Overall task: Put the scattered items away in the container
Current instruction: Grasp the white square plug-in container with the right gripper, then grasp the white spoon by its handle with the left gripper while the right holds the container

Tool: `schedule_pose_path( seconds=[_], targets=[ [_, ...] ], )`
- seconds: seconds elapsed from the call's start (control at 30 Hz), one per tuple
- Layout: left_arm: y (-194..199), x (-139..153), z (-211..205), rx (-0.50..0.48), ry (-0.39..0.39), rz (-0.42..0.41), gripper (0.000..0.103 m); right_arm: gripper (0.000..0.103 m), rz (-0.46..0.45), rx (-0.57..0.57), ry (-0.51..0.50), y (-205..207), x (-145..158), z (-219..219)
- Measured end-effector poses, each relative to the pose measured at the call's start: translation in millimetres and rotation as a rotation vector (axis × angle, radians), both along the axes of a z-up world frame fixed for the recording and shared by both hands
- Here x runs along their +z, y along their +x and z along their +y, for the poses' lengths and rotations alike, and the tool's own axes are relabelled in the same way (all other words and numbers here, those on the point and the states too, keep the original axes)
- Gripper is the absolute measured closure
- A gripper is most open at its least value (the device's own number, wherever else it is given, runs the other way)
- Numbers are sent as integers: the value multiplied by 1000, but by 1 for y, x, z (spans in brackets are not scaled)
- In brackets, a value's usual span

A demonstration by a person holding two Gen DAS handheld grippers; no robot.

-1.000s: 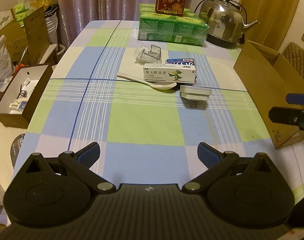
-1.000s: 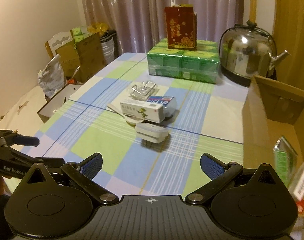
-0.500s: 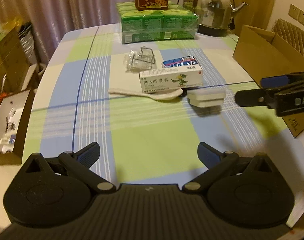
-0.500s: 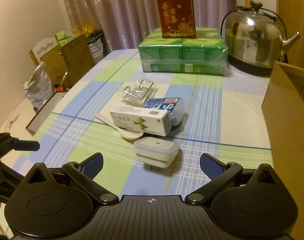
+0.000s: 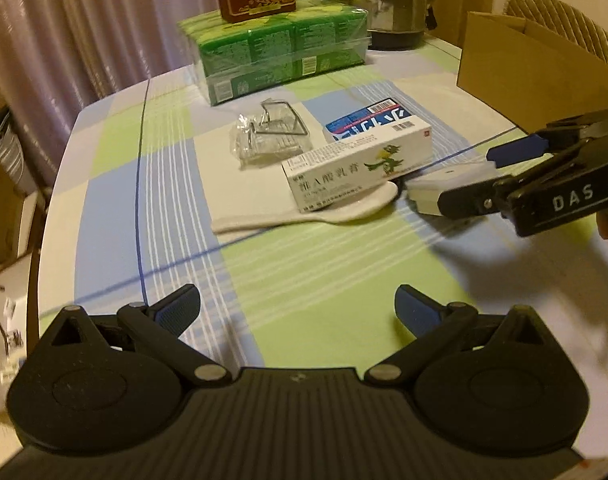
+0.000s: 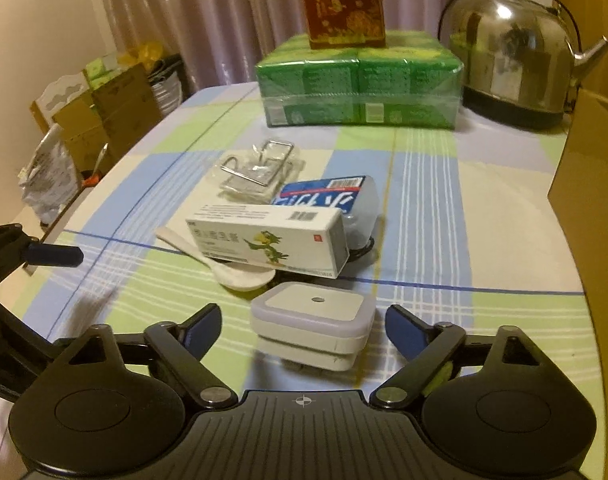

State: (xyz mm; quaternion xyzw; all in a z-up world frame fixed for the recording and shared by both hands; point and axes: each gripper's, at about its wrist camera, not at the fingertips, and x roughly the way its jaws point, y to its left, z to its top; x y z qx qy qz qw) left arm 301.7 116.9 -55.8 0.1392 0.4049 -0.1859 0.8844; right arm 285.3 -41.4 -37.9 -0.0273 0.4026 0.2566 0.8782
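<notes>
The right gripper (image 6: pixel 301 326) has closed in on the small white night light (image 6: pixel 312 330) over the last second: a second ago that item sat well ahead of it, and now it lies between the 2 spread fingers, whose blue pads stand just beside its 2 short sides without touching. So the tool is released, not yet clenched. The left gripper (image 5: pixel 297 308) has also swung toward the pile but hangs over bare checked tablecloth (image 5: pixel 312 280), fingers spread wide and holding nothing.

Taking the night light as landmark: the white spoon (image 6: pixel 227 268) lies just beyond it to the left, with the long white medicine box (image 6: pixel 263 242) resting partly across the spoon's bowl. Behind that box sits the blue-labelled pack (image 6: pixel 324 200), and farther back the clear packet with a wire clip (image 6: pixel 255 170). The cardboard box (image 6: pixel 592 184), the container, stands to the right; its inside is out of view here, so what it already holds cannot be told.

The approach looks complete, so the step in hand is probably the squeeze on the night light, then a carry rightward into the box. 4 other loose items wait.
</notes>
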Motion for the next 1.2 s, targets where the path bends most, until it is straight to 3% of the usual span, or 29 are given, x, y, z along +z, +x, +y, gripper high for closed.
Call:
schedule_pose_path(
  seconds=[0.23,0.67,0.83,0.9,0.97,1.03,1.13,1.2],
  targets=[
    [24,-12,-2,-55,31,-14,1,33,4,-20,-17,8,-9,1],
    [66,-26,-16,-232,97,-33,5,38,8,17,1,2,-3,-15],
    [80,-34,-18,-316,54,9,11,38,9,17,3,-5,-4,-25],
    [85,-35,-17,-338,21,30,20,38,11,17,9,-6,-3,-28],
    [90,-34,-16,-342,-10,65,39,38,15,15,14,-7,-2,-30],
    [90,-31,-18,-336,0,88,46,39,16,16,18,-7,-1,-32],
    [87,-26,-21,-335,13,134,74,39,19,15,20,-9,-1,-34],
    [78,-25,-24,-338,13,157,84,39,28,12,22,-11,-1,-36]
  ],
)
